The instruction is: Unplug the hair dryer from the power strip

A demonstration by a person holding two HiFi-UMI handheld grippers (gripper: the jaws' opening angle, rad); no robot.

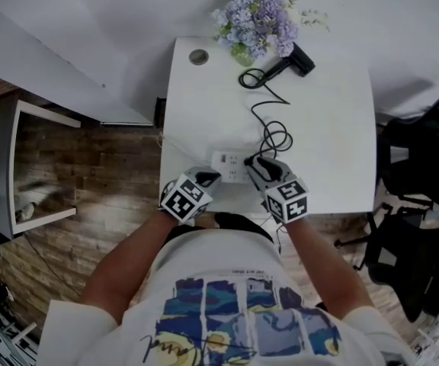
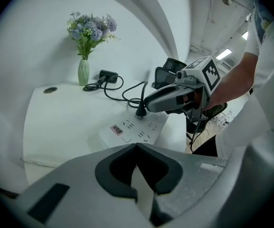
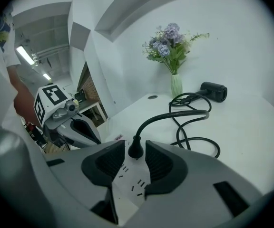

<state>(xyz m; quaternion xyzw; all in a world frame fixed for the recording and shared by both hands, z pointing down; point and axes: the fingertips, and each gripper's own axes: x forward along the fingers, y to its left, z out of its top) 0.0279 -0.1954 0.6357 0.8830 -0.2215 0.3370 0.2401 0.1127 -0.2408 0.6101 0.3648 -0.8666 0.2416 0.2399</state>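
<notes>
A white table (image 1: 334,128) fills the middle of the head view, and the person stands at its near edge with a gripper in each hand. At the far edge stands a vase of purple flowers (image 1: 257,21). The black hair dryer (image 1: 299,59) lies just beside it, well apart from the grippers. Its black cord (image 1: 269,105) runs in loose loops across the tabletop toward the person. The white power strip (image 2: 134,129) lies flat near the table's near edge, between the two grippers.

The left gripper (image 2: 137,146) hangs just beside the strip's left end, tilted downward. Its jaws are together at the tips with nothing between them. Whether it touches the strip cannot be told.

The right gripper (image 3: 135,144) is tilted down over the strip's right part. Its jaws stand apart on either side of the black plug (image 2: 139,112). The plug sits upright in a socket, a thin gap showing between it and each pad.
</notes>
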